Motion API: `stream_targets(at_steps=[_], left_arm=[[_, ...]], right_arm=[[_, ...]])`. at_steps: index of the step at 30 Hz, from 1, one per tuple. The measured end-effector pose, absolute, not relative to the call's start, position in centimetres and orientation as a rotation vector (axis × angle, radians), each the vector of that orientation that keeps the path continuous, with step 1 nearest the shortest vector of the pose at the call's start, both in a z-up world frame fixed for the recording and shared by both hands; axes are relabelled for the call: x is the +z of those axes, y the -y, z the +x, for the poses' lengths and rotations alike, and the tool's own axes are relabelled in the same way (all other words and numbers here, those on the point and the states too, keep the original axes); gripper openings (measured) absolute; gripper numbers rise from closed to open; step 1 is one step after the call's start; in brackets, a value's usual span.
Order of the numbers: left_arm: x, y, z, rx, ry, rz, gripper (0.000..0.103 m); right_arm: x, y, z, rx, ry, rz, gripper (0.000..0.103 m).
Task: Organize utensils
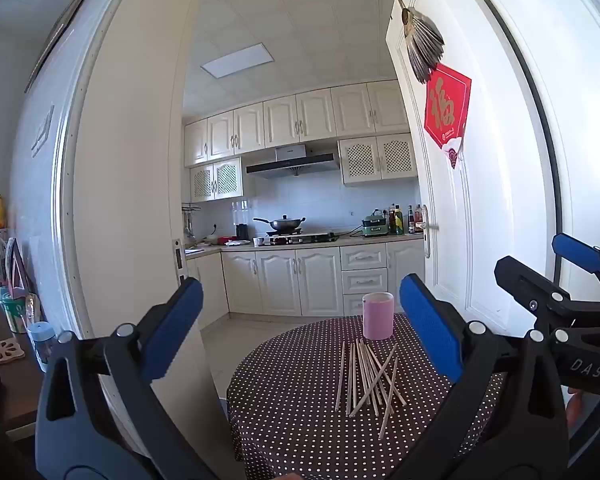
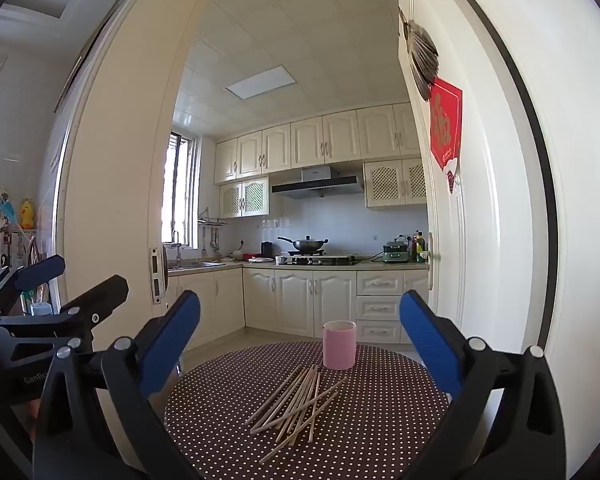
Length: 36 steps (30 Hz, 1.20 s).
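worktop (image 2: 228, 412) dotted cloth, ahead below both fingers, likely grippy | pink cup (image 2: 339, 345) upright beyond sticks, looks light, tippable | chopsticks (image 2: 300, 404) loose crossed pile between fingers' reach, thin, stiff, rolling; pinch mid-shaft | left gripper (image 1: 300, 332), right gripper (image 2: 300, 340) released wide, empty

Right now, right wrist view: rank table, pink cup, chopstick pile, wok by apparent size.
1. table
2. chopstick pile
3. pink cup
4. wok, far off, so only looks smallest

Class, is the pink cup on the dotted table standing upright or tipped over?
Upright: the pink cup stands on its base with its open rim facing up, behind the loose chopsticks. Its contents cannot be seen.
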<state>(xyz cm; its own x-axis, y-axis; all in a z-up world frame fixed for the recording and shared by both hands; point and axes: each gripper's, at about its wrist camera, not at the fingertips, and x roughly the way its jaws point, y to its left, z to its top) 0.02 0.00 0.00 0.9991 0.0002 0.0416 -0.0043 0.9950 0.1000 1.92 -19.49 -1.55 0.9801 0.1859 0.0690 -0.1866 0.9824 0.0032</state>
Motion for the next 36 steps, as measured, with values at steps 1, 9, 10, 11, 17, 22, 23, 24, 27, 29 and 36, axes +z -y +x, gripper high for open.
stream_targets(at_steps=[1, 9, 10, 11, 17, 22, 23, 24, 27, 29, 36], left_arm=[[0.01, 0.00, 0.04, 0.002, 0.039, 0.100, 0.097], [0.00, -0.03, 0.06, 0.003, 0.036, 0.095, 0.097], [-0.01, -0.03, 0.05, 0.004, 0.037, 0.096, 0.097], [-0.02, -0.02, 0.02, 0.004, 0.038, 0.097, 0.097], [-0.60, 0.37, 0.00, 0.003, 0.038, 0.097, 0.097], [-0.68, 0.31, -0.11, 0.001, 0.036, 0.093, 0.097], [-0.27, -0.26, -0.06, 0.001, 0.034, 0.090, 0.097], [-0.30, -0.27, -0.05, 0.001, 0.034, 0.090, 0.097], [-0.37, -0.31, -0.03, 0.000, 0.033, 0.090, 0.097], [-0.38, -0.23, 0.12, 0.000, 0.030, 0.090, 0.097], [-0.64, -0.24, 0.21, 0.001, 0.027, 0.089, 0.097]], right_arm=[[-1.55, 19.48, 1.94, 0.187, 0.067, 0.008, 0.096], [-1.54, 19.46, 1.97, 0.186, 0.067, 0.004, 0.096], [-1.54, 19.47, 1.97, 0.186, 0.067, 0.004, 0.096], [-1.54, 19.49, 1.97, 0.187, 0.066, 0.005, 0.096], [-1.57, 19.47, 1.94, 0.186, 0.068, 0.004, 0.096], [-1.84, 19.56, 1.85, 0.186, 0.066, 0.006, 0.096], [-1.91, 19.54, 1.83, 0.187, 0.066, 0.007, 0.096], [-1.95, 19.56, 1.81, 0.189, 0.066, 0.007, 0.096], [-1.88, 19.36, 1.60, 0.191, 0.065, 0.005, 0.096], [-2.01, 19.40, 1.95, 0.191, 0.062, 0.005, 0.096], [-2.06, 19.35, 1.94, 0.190, 0.060, 0.004, 0.096]])
